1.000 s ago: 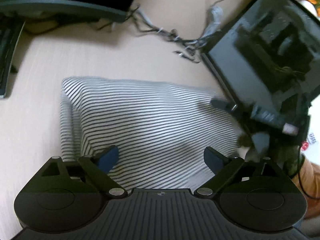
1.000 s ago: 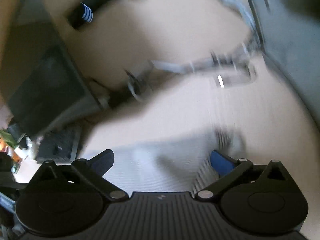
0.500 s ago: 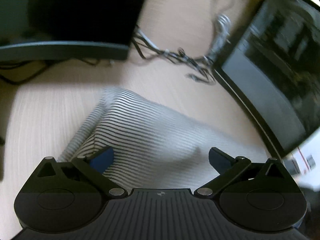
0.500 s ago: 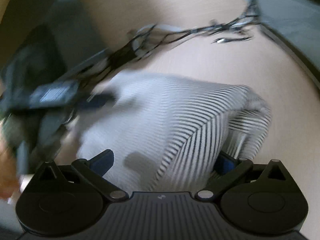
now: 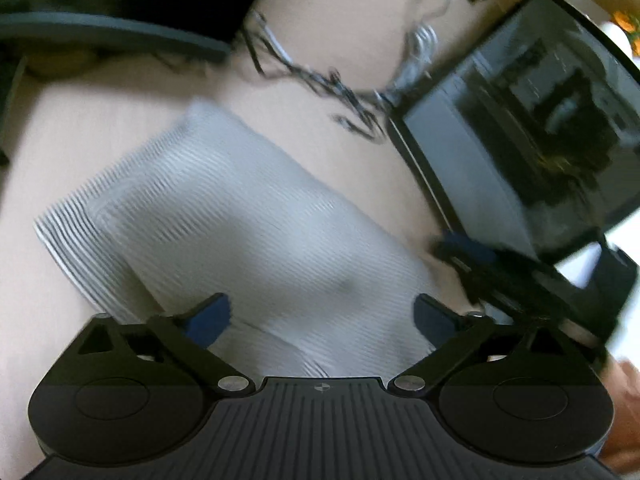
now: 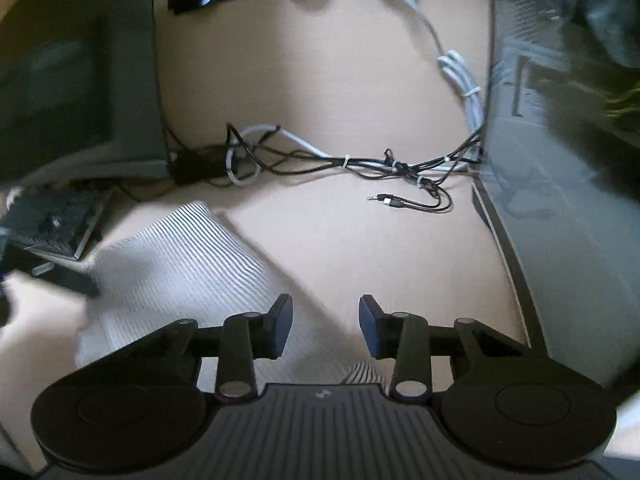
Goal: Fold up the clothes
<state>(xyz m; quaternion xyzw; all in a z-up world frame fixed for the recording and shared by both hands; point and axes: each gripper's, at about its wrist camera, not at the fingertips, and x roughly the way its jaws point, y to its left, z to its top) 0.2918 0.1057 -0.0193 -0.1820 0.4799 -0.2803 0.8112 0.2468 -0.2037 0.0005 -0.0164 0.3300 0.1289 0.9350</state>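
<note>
Left wrist view: left gripper (image 5: pixel 320 318) at frame bottom, jaws wide but closing, nothing pinched; folded striped garment (image 5: pixel 224 220) fills frame centre on the desk (image 5: pixel 340 32), blurred. Right wrist view: right gripper (image 6: pixel 325 326) bottom centre, jaws closing, gap bare; garment (image 6: pixel 180 264) lower left, cables (image 6: pixel 360 164) mid-frame.

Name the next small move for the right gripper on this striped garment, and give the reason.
Probably bring the right gripper down and left onto the near edge of the striped garment. Its jaws are closing with only bare table between them, the cloth lying beside and under the left finger. The left gripper hovers over the folded cloth with nothing pinched, its jaws closing too.
</note>
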